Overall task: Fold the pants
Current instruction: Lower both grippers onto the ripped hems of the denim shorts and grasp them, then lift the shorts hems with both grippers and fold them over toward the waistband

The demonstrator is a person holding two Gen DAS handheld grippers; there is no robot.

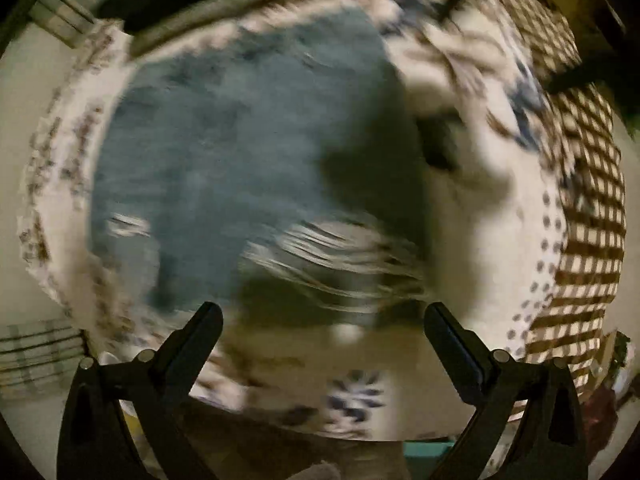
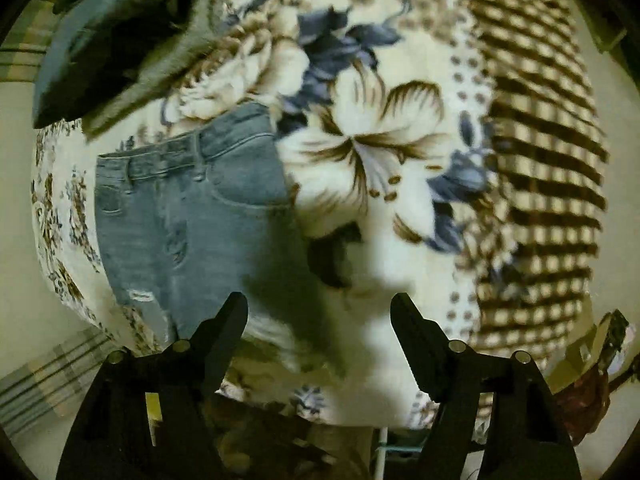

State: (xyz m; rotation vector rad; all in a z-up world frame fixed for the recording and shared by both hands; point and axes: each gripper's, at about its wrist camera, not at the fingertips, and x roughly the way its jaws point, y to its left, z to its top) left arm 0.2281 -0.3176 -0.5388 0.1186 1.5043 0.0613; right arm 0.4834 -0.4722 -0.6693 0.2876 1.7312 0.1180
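Jeans (image 2: 188, 216), blue-grey denim with ripped patches, lie flat on a floral blanket (image 2: 372, 152) over the bed, toward its left edge, waistband at the far end. Left gripper (image 1: 322, 320): fingers spread wide, nothing between them, above the near frayed part of the denim; that view is badly motion-blurred. Right gripper (image 2: 320, 312): fingers also wide apart and empty, over the jeans' right edge and bare blanket. Dark folded garment (image 2: 116, 40) sits at the bed's far left corner. Brown checked cloth (image 2: 540, 160) covers the bed's right side.
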